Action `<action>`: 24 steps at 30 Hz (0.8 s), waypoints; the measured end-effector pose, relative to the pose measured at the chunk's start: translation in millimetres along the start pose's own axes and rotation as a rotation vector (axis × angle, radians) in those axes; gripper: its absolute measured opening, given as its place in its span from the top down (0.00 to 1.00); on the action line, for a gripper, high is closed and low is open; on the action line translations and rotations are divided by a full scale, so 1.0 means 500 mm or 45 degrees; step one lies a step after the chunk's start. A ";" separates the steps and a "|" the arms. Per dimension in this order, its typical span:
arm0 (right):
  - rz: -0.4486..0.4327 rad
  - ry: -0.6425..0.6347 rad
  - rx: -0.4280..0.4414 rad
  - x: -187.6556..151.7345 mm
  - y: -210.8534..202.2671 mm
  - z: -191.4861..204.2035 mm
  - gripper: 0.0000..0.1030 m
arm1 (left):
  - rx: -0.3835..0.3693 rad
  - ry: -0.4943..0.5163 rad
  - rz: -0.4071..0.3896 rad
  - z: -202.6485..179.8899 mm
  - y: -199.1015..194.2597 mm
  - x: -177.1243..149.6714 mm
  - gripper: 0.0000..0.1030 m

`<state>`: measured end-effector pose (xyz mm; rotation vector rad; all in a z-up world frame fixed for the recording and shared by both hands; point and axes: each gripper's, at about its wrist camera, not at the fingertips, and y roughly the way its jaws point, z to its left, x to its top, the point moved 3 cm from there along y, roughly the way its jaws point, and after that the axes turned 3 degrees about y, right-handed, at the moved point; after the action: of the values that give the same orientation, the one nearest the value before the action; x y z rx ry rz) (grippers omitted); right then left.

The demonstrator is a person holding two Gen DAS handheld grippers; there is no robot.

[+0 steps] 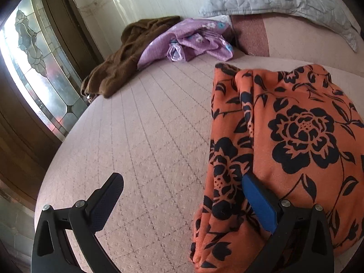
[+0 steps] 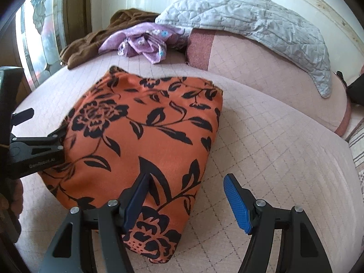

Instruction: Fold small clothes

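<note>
On the pink quilted bed (image 2: 273, 141), orange black-floral fabric garment (image 2: 145, 132) lies folded into a compact rectangle. Both hand-held grippers, left (image 1: 182, 193) and right (image 2: 186, 195), gape, holding nothing. Crumpled purple floral garment (image 2: 141, 41) and brown knit garment (image 2: 91, 38) at 11 o'clock look unfolded; roughly a third done.

Both grippers spread wide
The left gripper (image 1: 182, 201) and right gripper (image 2: 186, 199) each hold their jaws far apart, nothing pinched between the fingers of either

A pink quilted bed (image 1: 159, 125) fills the room's middle. Daylight glows through a leaded window (image 1: 34, 68) in dark wood; the wall (image 1: 127, 0) is pale.
</note>
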<state>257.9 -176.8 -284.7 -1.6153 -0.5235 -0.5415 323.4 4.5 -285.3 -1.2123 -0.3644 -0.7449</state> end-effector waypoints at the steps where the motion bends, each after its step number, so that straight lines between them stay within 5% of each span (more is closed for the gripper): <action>1: 0.012 -0.002 0.003 -0.002 0.008 0.001 0.31 | -0.005 -0.009 -0.001 0.003 -0.002 0.001 0.00; 10: -0.081 0.047 0.025 0.010 -0.022 -0.016 0.33 | -0.025 -0.058 -0.053 0.018 -0.023 0.010 0.00; 16: -0.185 0.096 0.144 0.024 -0.048 -0.017 0.62 | -0.032 -0.079 -0.059 0.023 -0.025 0.010 0.00; 24: -0.025 0.054 0.237 -0.005 0.008 0.018 0.62 | -0.027 -0.080 -0.054 0.025 -0.020 0.009 0.00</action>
<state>258.6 -168.6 -290.1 -1.4203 -0.5428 -0.5249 321.4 13.1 -271.0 -1.2530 -0.4365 -0.7498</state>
